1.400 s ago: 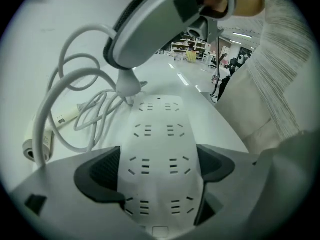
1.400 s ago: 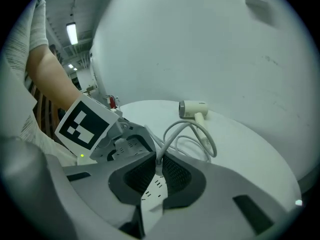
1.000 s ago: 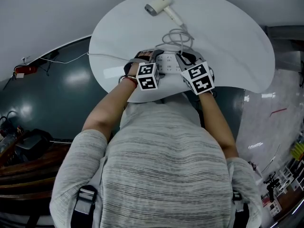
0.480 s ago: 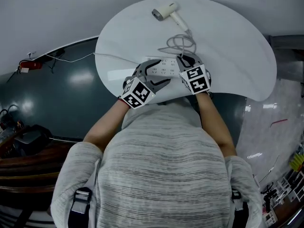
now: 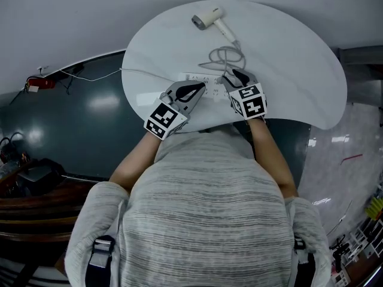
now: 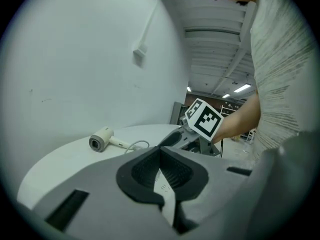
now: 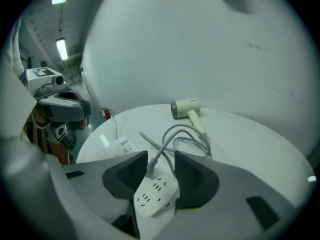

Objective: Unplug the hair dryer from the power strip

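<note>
Unplugging pending: our right tongs [image 7: 160, 154] are opening around the pale grey plug [image 7: 150, 167] seated in the white oblong power strip [image 7: 156, 193], left tongs [image 6: 161, 151] clenched empty; next we should clamp and pull.

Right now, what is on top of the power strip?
The hair dryer's plug stands on the power strip, between the right gripper's opening jaws, which do not touch it. Its body hides the pins; whether they sit in a socket cannot be seen.
</note>
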The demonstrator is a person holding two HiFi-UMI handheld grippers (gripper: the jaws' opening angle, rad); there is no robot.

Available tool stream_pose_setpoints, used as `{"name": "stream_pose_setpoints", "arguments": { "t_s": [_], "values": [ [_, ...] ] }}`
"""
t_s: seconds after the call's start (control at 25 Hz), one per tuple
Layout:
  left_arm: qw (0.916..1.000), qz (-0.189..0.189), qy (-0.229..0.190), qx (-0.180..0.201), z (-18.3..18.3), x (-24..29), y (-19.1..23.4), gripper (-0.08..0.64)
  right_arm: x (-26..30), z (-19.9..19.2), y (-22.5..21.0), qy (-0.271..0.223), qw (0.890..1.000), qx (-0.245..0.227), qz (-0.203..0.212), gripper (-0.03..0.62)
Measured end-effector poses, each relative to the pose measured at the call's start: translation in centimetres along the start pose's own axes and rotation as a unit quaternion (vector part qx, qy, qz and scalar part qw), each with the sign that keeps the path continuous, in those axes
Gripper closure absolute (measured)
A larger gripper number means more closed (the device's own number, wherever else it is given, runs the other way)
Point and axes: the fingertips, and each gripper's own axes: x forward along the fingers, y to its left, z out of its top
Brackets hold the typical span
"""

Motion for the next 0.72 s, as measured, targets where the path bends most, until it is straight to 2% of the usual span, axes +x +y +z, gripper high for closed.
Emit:
{"name": "stream_pose_setpoints", "arguments": {
  "t_s": [0.24,0.48,0.6,0.72],
  "values": [
    [0.9989,0.015,-0.04,-0.017,2.6,-0.8,-0.1,0.554,-4.1,2.2,0.3,-0.064,0.998,0.01,0.002,0.431],
    [0.9957,0.026,-0.085,-0.029,5.4,-1.8,-1.2,0.554,-8.8,5.3,2.3,-0.144,0.989,-0.026,0.029,0.438],
    [0.9932,0.04,-0.105,-0.032,6.6,-2.3,-1.5,0.554,-11.0,6.4,3.2,-0.18,0.981,-0.047,0.051,0.516],
    [0.9901,0.056,-0.124,-0.037,7.6,-2.8,-2.1,0.554,-13.0,7.1,4.3,-0.207,0.973,-0.071,0.077,0.551]
  ]
}}
